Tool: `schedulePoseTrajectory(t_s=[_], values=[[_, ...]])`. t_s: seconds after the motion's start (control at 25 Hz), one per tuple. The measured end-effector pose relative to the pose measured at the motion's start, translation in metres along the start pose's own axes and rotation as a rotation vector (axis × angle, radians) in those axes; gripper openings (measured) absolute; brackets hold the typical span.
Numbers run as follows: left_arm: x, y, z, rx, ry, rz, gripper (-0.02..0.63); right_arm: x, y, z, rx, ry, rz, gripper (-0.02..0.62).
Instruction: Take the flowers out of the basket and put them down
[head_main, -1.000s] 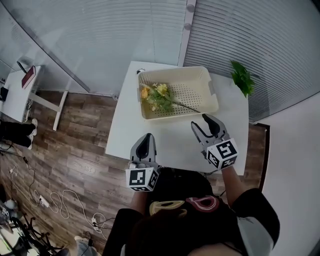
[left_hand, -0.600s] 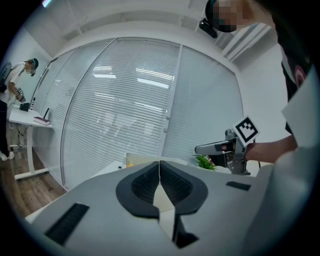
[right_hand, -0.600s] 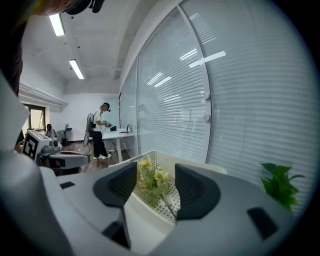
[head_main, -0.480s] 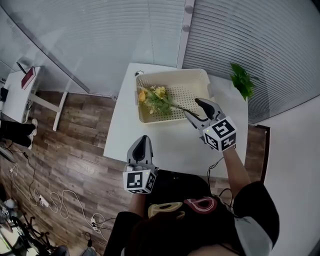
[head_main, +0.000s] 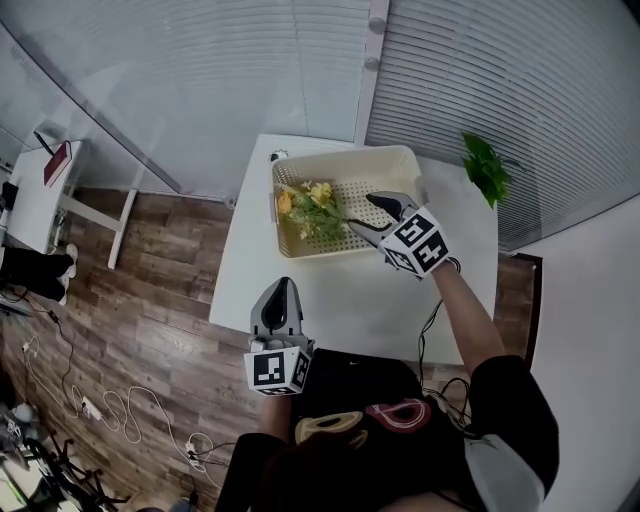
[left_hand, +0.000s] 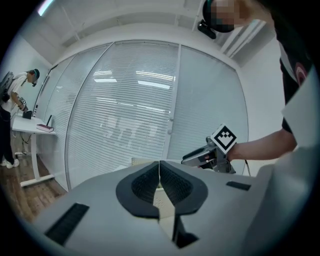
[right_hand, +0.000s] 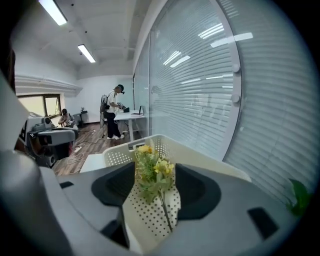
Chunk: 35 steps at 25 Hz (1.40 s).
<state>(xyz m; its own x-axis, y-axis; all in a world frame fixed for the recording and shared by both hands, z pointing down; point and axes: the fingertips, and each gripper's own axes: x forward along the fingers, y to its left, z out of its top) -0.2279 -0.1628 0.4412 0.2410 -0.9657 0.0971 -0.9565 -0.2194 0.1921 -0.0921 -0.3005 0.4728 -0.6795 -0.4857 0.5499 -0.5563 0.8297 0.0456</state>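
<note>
your right gripper is over the right half of the cream basket, which sits at the far side of the white table. the gripper slants down toward the basket floor. the flowers, a small bunch of yellow blooms and green leaves, lie on the perforated floor of the basket. their blooms are toward its left end and the thin stem trails toward your right gripper. that gripper's jaws stand wide apart and have just been opening. in the right gripper view the stem runs up the gap between the two pads and neither pad presses on it, so the claw is released and grasps nothing. your left gripper hangs over the near left edge of the table, well apart from the basket, its jaws clenched together on nothing. a green leafy sprig shows by the far right corner of the table, outside the basket.
</note>
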Motion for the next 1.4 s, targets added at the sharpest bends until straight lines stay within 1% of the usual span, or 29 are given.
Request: schedulePoseTrajectory(t_s=[0.08,0.2,0.28,0.44,0.6,0.76,1.04,1.12,1.24,1.4], values=[[-0.002,0.003,-0.003,0.013,0.013,0.012,0.018,0.013,-0.001,-0.005,-0.004,0.046,0.043,0.258],[0.000,0.011,-0.004,-0.001,0.018,0.032,0.018,0.029,-0.003,-0.009,-0.074,0.119,0.086,0.258],[0.001,0.016,-0.004,-0.005,0.019,0.048,0.018,0.038,-0.004,-0.012,-0.103,0.160,0.115,0.258],[0.002,0.026,-0.003,-0.010,0.019,0.078,0.018,0.057,0.000,-0.026,-0.122,0.235,0.183,0.258],[0.002,0.031,-0.007,0.035,0.029,0.098,0.018,0.074,0.003,-0.046,-0.111,0.341,0.257,0.256],[0.001,0.036,-0.009,0.025,0.039,0.118,0.018,0.089,-0.006,-0.055,-0.175,0.397,0.255,0.256],[0.007,0.048,-0.012,0.008,0.054,0.157,0.018,0.109,-0.010,-0.081,-0.157,0.470,0.296,0.256],[0.008,0.050,-0.012,0.025,0.058,0.165,0.018,0.113,-0.010,-0.090,-0.146,0.490,0.312,0.256],[0.012,0.046,-0.012,0.084,0.069,0.157,0.018,0.120,-0.008,-0.099,-0.117,0.507,0.334,0.256],[0.016,0.041,-0.014,0.060,0.071,0.147,0.018,0.123,-0.010,-0.110,-0.129,0.543,0.337,0.256]])
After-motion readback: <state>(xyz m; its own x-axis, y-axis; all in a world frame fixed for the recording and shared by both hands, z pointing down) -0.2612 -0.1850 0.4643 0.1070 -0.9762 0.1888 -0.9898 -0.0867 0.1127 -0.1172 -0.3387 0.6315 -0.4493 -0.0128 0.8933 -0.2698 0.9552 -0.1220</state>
